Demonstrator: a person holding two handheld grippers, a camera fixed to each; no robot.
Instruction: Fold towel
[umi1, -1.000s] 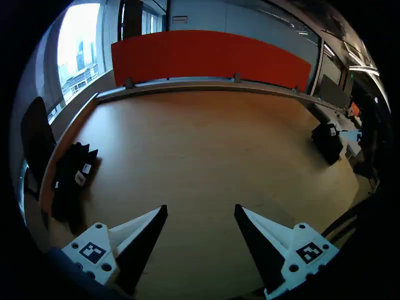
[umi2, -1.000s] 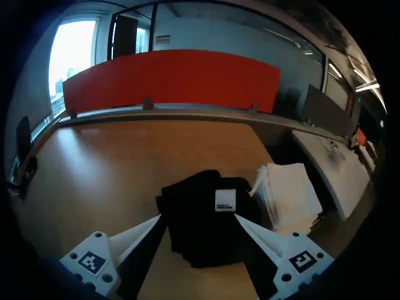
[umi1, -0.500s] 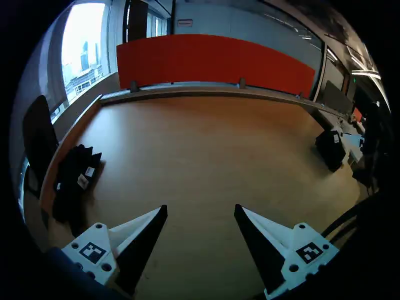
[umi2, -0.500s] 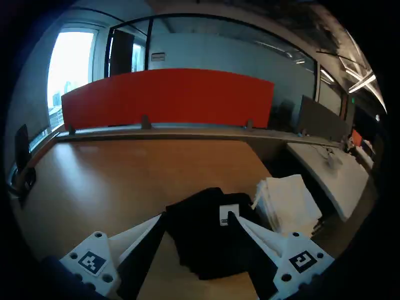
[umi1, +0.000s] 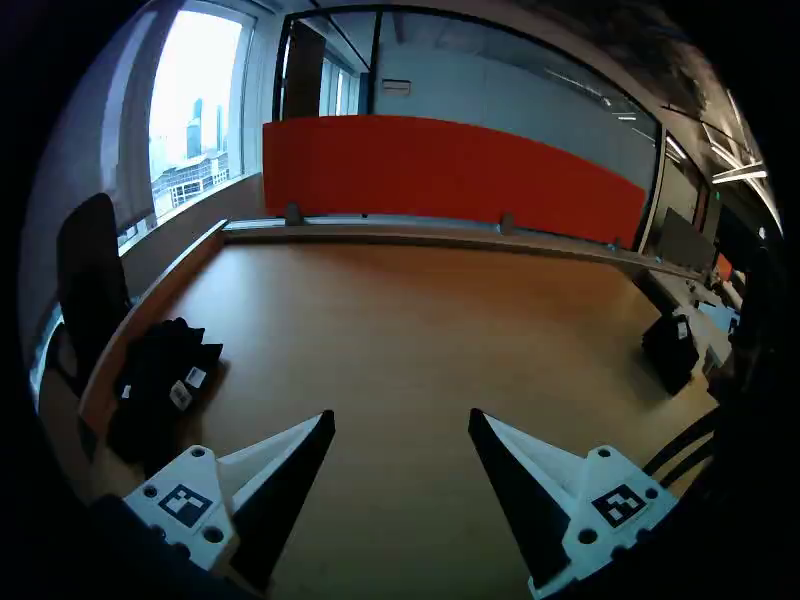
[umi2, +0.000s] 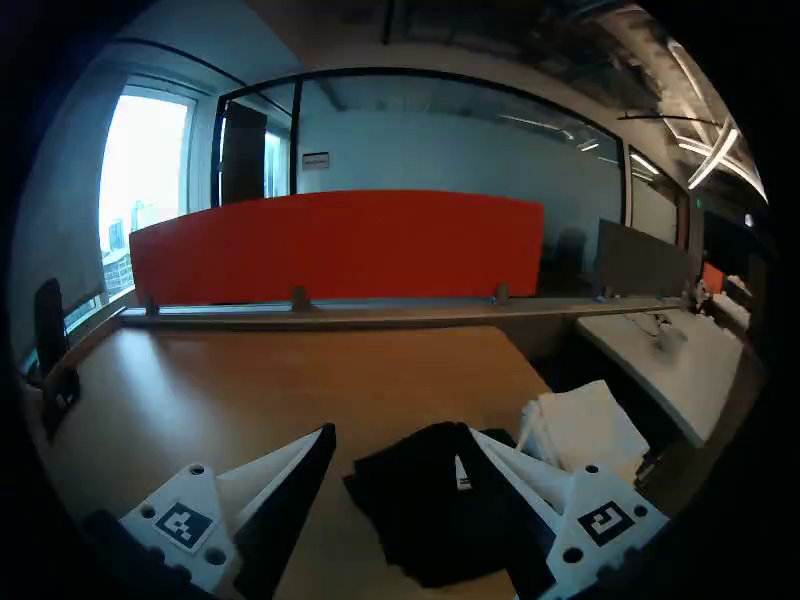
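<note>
- The right gripper (umi2: 400, 432) is hovering with its fingers spread wide, gripping nothing. The black towel stack (umi2: 425, 510) is lying on the wooden table (umi2: 230, 390) just below and beyond its right-hand finger, with a white tag (umi2: 461, 475) showing at that finger's edge. I cannot tell whether the finger is touching the cloth.
- The left gripper (umi1: 400, 420) is likewise hanging open and empty over bare tabletop, well apart from any cloth.
- The black stack is looking several layers thick, so a careless pinch is likely catching more than one towel, or dragging the whole stack across the wood.
- A white towel stack (umi2: 585, 430) is sitting just beside the black one, near the table's edge. A sideways pull is risking a nudge that tips it over or off.
- Farther out in the left gripper view, another dark pile (umi1: 160, 370) is lying at the table's left edge and a dark bundle (umi1: 670, 350) at its far right. With the left gripper near neither, a one-handed lift is risking a sagging, crooked fold.
</note>
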